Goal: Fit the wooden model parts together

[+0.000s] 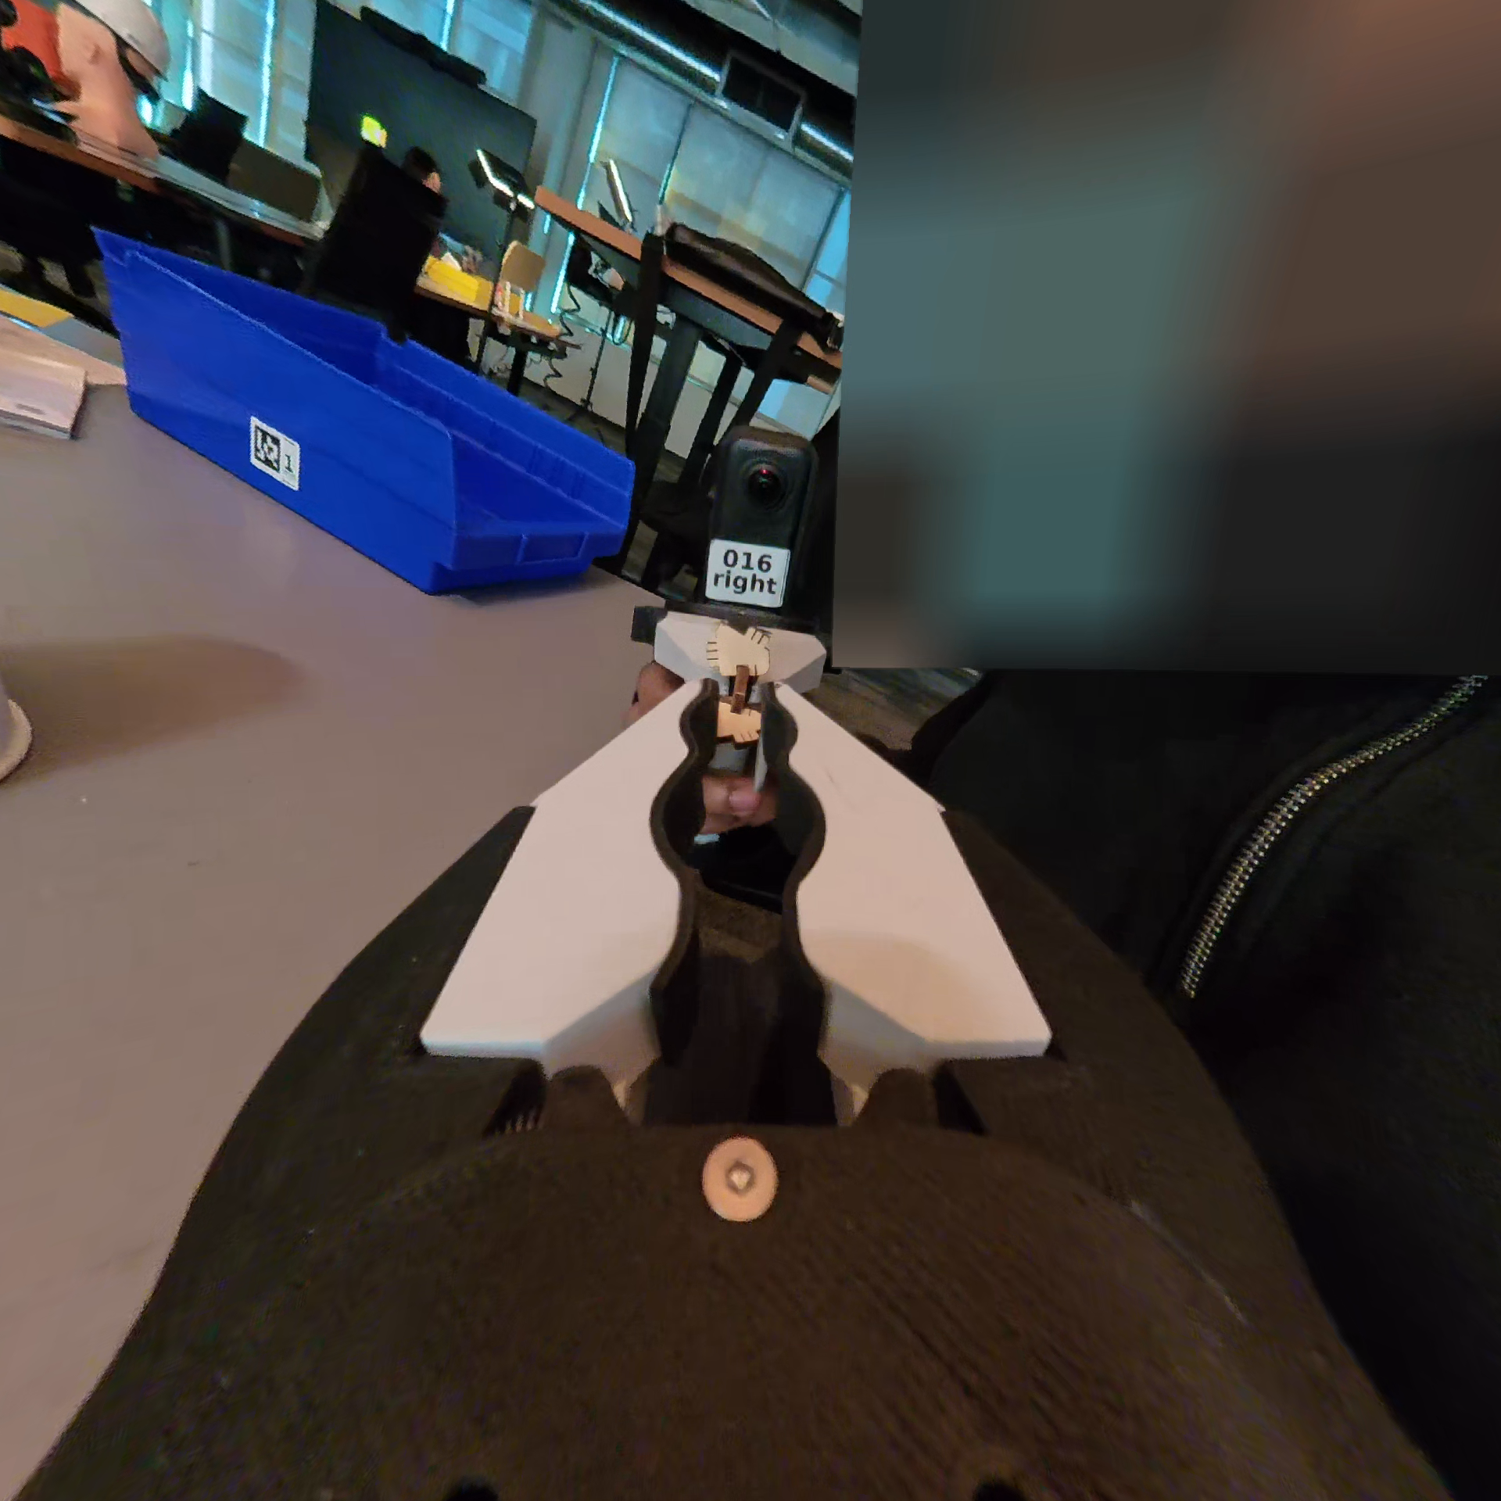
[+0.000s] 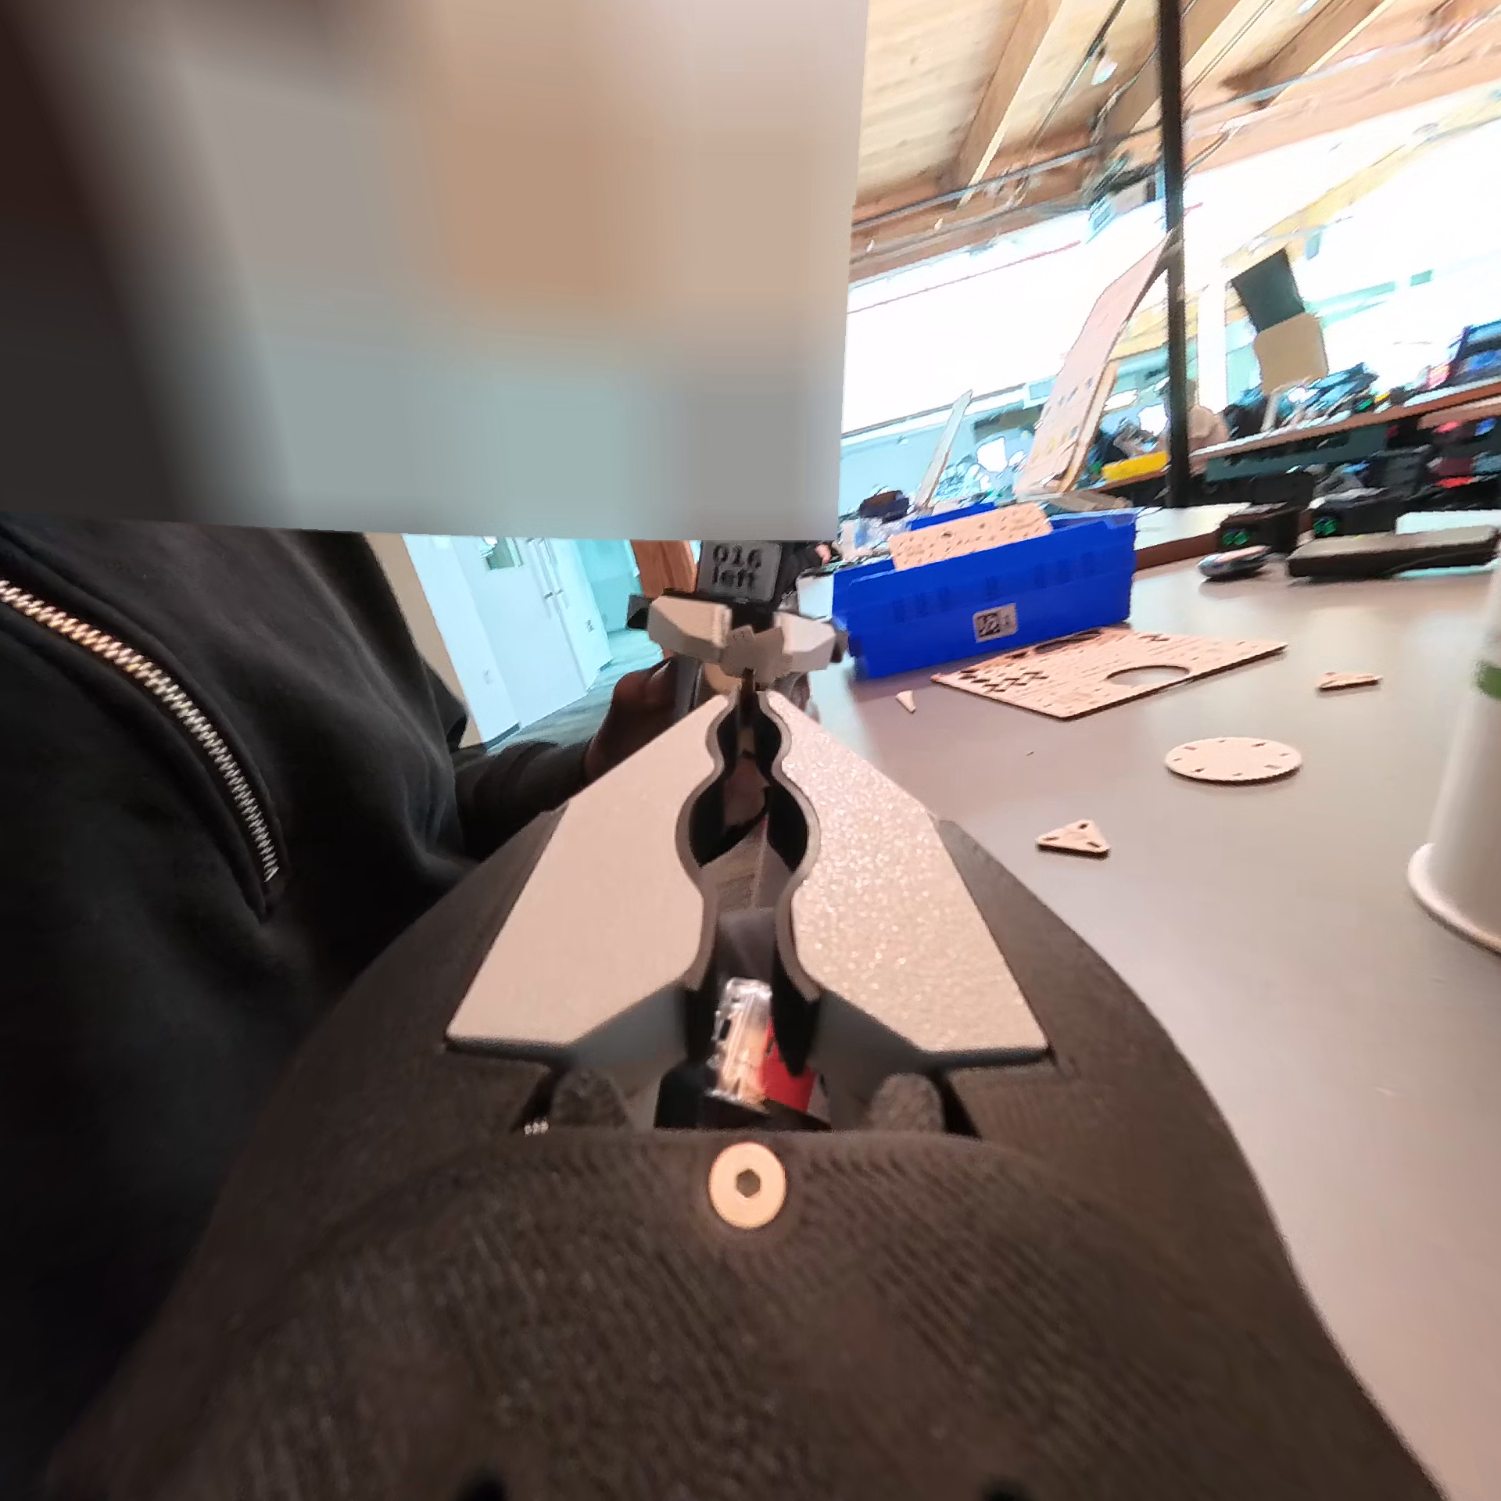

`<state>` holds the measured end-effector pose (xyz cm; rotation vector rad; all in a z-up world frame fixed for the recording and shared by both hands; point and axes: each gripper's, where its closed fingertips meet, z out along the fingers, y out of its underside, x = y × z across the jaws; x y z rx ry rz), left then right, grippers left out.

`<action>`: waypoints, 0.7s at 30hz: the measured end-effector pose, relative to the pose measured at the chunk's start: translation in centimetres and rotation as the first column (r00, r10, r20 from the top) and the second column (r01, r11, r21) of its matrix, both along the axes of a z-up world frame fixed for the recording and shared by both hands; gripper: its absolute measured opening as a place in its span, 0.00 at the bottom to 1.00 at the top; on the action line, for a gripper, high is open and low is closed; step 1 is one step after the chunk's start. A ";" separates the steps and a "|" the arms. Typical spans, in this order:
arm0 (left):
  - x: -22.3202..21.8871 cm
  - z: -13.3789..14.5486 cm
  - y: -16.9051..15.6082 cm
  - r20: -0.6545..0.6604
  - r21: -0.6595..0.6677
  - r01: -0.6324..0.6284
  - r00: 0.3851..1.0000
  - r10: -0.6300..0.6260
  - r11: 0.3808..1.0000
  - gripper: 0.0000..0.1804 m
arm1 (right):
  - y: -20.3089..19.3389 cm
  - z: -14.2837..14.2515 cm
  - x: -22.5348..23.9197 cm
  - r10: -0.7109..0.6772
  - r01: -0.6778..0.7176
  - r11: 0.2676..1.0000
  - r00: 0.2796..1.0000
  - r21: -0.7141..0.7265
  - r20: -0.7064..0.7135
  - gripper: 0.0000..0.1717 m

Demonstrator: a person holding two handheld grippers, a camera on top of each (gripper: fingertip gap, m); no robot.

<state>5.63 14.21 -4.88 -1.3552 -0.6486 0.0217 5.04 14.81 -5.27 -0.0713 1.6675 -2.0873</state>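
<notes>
- The left gripper point(image 1: 735, 690) is standing nearly closed, its white fingers point(image 1: 617, 812) leaving only a narrow gap, and a small toothed wood piece point(image 1: 735, 723) is sitting in that gap right at the tips
- The right gripper point(image 2: 743, 700) is standing fully closed, its tips pinching a thin wood strip point(image 2: 743, 690) that is showing edge-on; how far back the strip is running between the fingers I cannot tell
- The two grippers are pointing straight at each other, tip almost to tip, so the wood is lying dead ahead of both jaws and neither one is clearly nearer
- A slim peg point(image 1: 739, 686) is running along that shared line, joining the toothed piece to a second toothed piece point(image 1: 735, 646) that is sitting face-on at the right gripper's tips
- All of this is hanging in the air above the table point(image 2: 1137, 1015), on the person's side of the blue bin point(image 2: 975, 601) and just beside its near corner in the right wrist view
- A cut-out wood sheet point(image 2: 1113, 670) is lying flat against the foot of the bin, and another sheet is leaning inside the bin
- Farther out from the bin, towards the right gripper, a round wood disc point(image 2: 1232, 761) and a small triangle point(image 2: 1074, 838) are lying well apart on the table
- A white cup point(image 2: 1462, 812) is standing beyond the disc, farthest from the bin
</notes>
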 end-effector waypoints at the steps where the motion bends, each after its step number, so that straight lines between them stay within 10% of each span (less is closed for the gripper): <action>1: 0.1 -0.2 0.1 0.008 -0.013 0.009 1.000 -0.009 1.000 0.05 | 0.0 -0.1 0.1 0.008 -0.008 1.000 1.000 0.005 0.001 0.00; 16: 0.7 -1.3 0.5 0.037 -0.129 0.068 0.997 -0.063 0.989 0.02 | -0.6 -1.0 1.1 0.060 -0.059 0.996 0.998 0.063 -0.009 0.00; 21: -0.1 0.5 -2.0 0.024 0.028 -0.002 1.000 0.001 1.000 0.01 | -0.6 -0.3 -0.6 -0.032 0.031 0.999 0.999 0.035 0.031 0.17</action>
